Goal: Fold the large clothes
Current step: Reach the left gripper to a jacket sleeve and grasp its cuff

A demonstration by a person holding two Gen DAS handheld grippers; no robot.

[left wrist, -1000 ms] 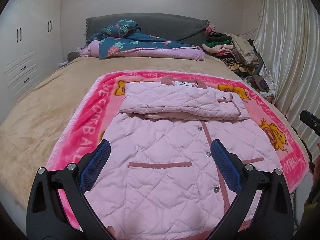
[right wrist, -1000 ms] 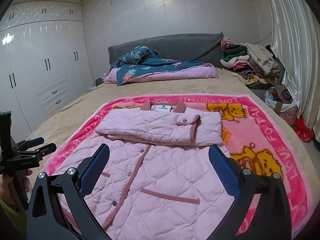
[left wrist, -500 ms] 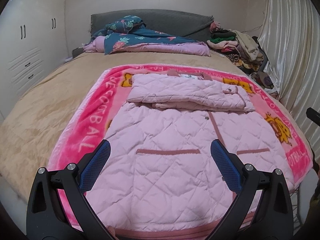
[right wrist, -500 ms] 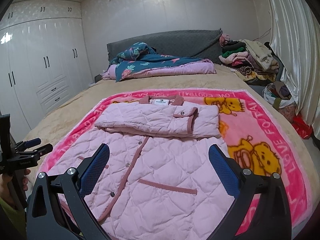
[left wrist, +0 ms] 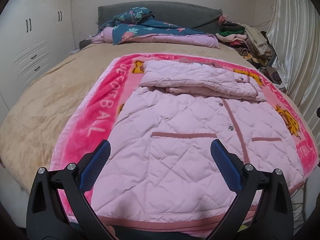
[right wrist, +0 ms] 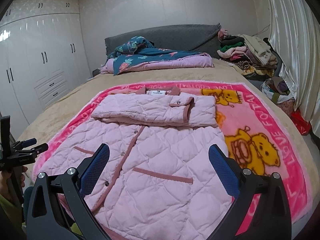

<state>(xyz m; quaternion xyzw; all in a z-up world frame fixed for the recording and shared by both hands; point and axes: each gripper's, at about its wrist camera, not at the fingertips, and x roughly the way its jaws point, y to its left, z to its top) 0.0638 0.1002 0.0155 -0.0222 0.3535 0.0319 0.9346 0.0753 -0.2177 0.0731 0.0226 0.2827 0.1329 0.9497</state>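
Centrally, a pale pink quilted jacket with dusty-rose trim (left wrist: 180, 140) (right wrist: 152, 160) lies front-up on a bright pink fleece blanket printed with yellow bears and white lettering (left wrist: 96, 108) (right wrist: 266, 124), which is spread over a tan bedspread (left wrist: 46, 100) (right wrist: 66, 104). Both sleeves are folded across the chest, forming a flat band just below the collar; the snap placket and two trimmed pocket openings remain exposed on the lower body. The hem runs along the near edge of the bed.

Left gripper (left wrist: 160, 152): jaws spread wide, blue-padded fingers (left wrist: 96, 166) held above the lower left part of the jacket, holding nothing. Right gripper (right wrist: 159, 154): likewise spread wide and empty, fingers (right wrist: 224, 172) above the lower right part of the jacket. In the right wrist view, the left gripper (right wrist: 30, 148) appears at the left margin, grasped by a hand (right wrist: 10, 180) beside the bed.

Background: a dark floral quilt with lilac lining (right wrist: 156, 58) against a grey headboard (right wrist: 166, 36), a heap of mixed clothes (right wrist: 246, 52) at the right, white wardrobe doors (right wrist: 40, 60), and a pale satin curtain (right wrist: 296, 40).
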